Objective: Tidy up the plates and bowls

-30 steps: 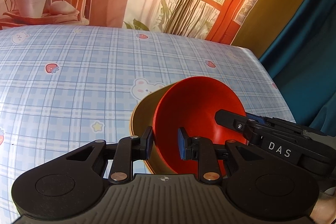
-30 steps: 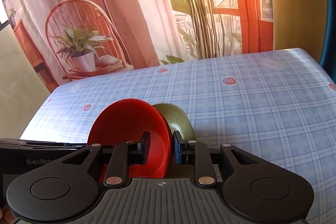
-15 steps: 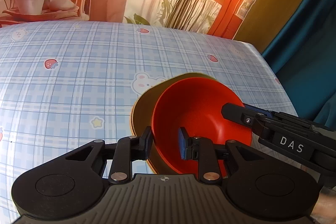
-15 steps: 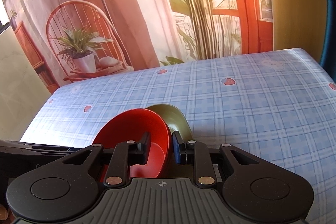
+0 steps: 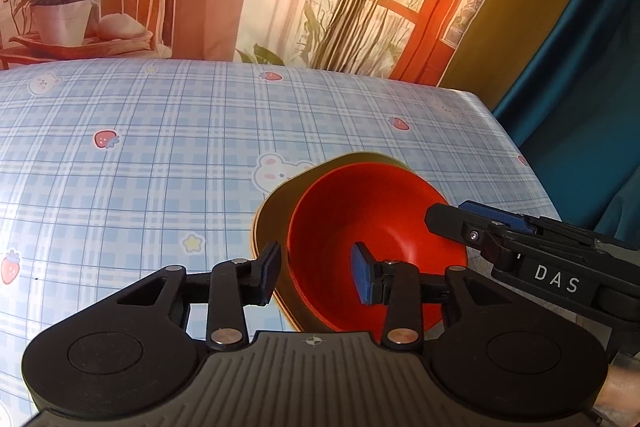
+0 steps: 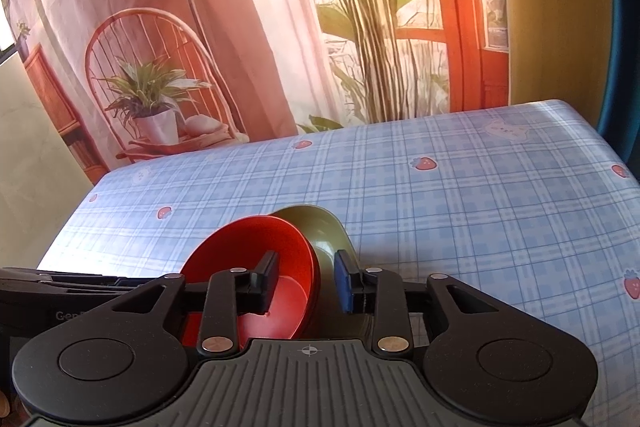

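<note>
Jaws spread on both grippers — red bowl (image 5: 372, 227) nested in olive bowl (image 6: 320, 231).

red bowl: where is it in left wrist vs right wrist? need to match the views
Left wrist: red bowl lower centre-right, nested in the olive bowl, between the open left gripper fingers.
Right wrist: red bowl lower centre-left, olive bowl to its right.
Shared landmark: painted potted plant on the backdrop.
</note>
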Tool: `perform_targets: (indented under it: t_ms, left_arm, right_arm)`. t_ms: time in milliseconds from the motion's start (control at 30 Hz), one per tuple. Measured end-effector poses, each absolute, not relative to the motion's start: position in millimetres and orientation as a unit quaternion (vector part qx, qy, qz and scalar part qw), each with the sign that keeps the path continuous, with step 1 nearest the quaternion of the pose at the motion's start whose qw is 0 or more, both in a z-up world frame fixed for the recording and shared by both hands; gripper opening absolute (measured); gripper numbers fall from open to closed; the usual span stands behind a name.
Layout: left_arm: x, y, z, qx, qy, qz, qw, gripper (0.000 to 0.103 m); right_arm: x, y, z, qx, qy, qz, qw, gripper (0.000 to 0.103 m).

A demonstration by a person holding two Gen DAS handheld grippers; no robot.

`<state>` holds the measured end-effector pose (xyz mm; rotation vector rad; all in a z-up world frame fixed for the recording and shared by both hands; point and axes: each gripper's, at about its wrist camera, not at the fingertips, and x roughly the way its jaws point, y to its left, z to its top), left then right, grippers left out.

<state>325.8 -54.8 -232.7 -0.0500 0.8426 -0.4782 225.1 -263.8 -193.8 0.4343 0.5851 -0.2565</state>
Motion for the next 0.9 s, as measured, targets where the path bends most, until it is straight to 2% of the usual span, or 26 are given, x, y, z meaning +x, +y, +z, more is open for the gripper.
perform_targets:
  t_ms: [33, 100, 267, 467, 733, 900]
  left_arm:
    - [324.3, -54.6, -231.0, -0.023, 0.402, -0.230, 0.886, 0.048]
    - [322.1, -54.0, -228.4, -0.022, 0.398, -0.227, 0.888, 0.052]
    - [313.9, -51.8, -220.4, -0.015, 0.386, -0.224, 0.895, 0.058]
    - [299.0, -49.3, -205.6, 0.001, 0.363, -0.217, 0.906, 0.065]
    - [273.3, -38.2, -181.1, 0.014, 0.323, -0.186, 0.928, 0.087]
    - [255.8, -30.1, -166.3, 0.015, 0.302, -0.167, 0.939, 0.098]
  right_arm:
    - [224.5, -262.8, -193.3, 0.209, 0.286, -0.127, 0.927, 0.042]
    - [223.4, -260.0, -191.4, 0.205, 0.285, -0.130, 0.927, 0.045]
    - [217.5, -255.4, -182.9, 0.196, 0.278, -0.137, 0.930, 0.061]
    - [205.4, -252.4, -170.6, 0.190, 0.268, -0.143, 0.934, 0.075]
    - [185.5, -241.7, -149.5, 0.177, 0.244, -0.146, 0.942, 0.101]
    - [172.4, -231.3, -133.8, 0.159, 0.229, -0.153, 0.948, 0.103]
